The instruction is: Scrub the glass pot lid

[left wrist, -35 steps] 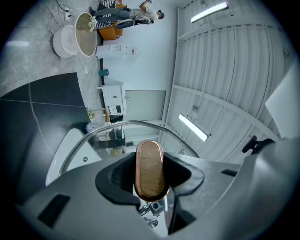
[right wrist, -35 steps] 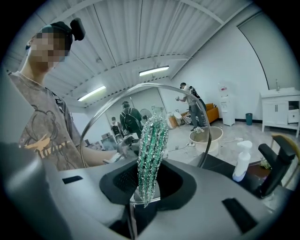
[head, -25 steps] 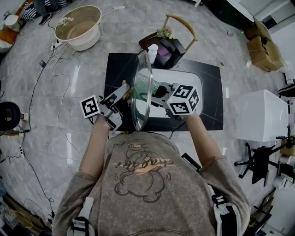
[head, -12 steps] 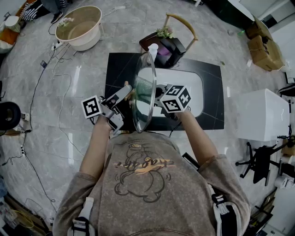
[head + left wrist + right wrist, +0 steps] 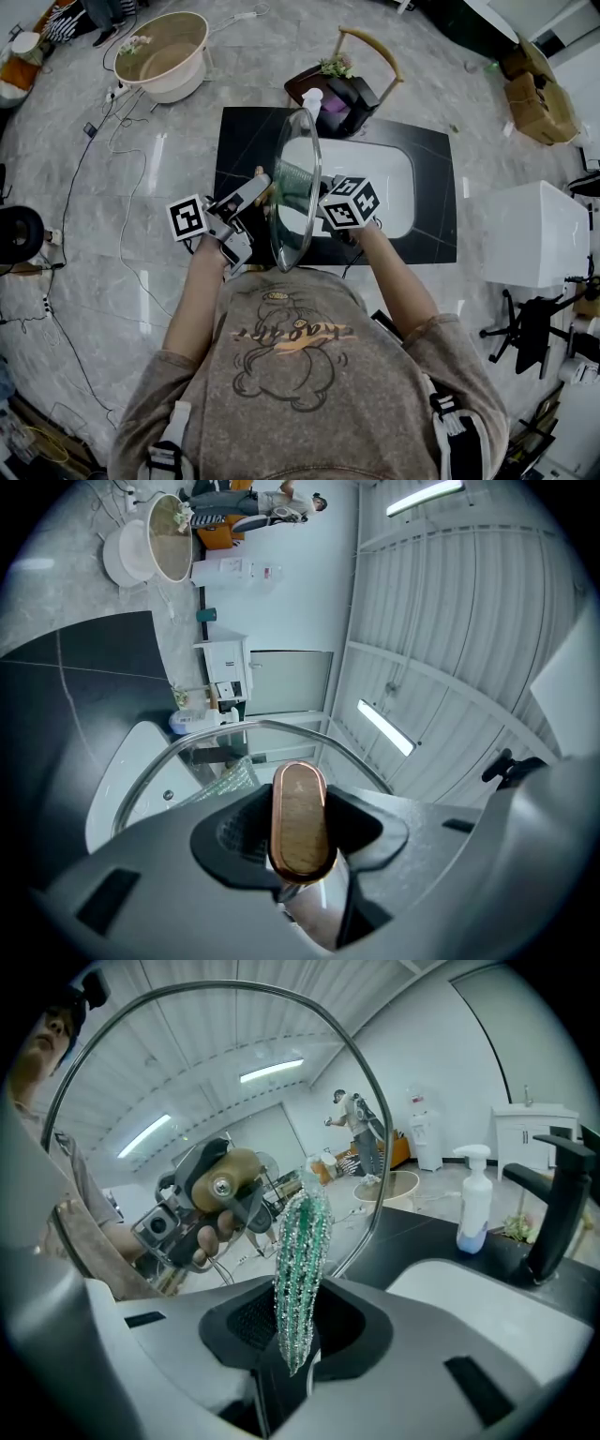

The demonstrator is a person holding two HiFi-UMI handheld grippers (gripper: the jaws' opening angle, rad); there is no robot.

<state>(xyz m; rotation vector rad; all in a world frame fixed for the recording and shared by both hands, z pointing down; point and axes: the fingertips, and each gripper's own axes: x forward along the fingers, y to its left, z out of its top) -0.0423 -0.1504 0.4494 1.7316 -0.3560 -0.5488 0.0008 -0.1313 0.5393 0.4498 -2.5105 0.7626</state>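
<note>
The glass pot lid (image 5: 294, 187) stands on edge above the white sink (image 5: 394, 183), its steel rim (image 5: 366, 1082) arching across the right gripper view. My left gripper (image 5: 246, 199) is shut on the lid's wooden knob (image 5: 299, 819), which fills the space between its jaws. My right gripper (image 5: 319, 195) is shut on a green, glittery scrubbing sponge (image 5: 300, 1274) that presses flat against the inner face of the glass. Through the glass the knob's screw end (image 5: 220, 1185) and the left gripper show.
A black faucet (image 5: 559, 1208) and a white soap pump bottle (image 5: 473, 1199) stand at the sink's far side on the black counter (image 5: 242, 141). A beige basin (image 5: 164, 54) sits on the floor, upper left. A white cabinet (image 5: 530, 234) stands to the right.
The right gripper with the sponge has slid left and toward me along the glass. The lid and the left gripper have stayed nearly still.
</note>
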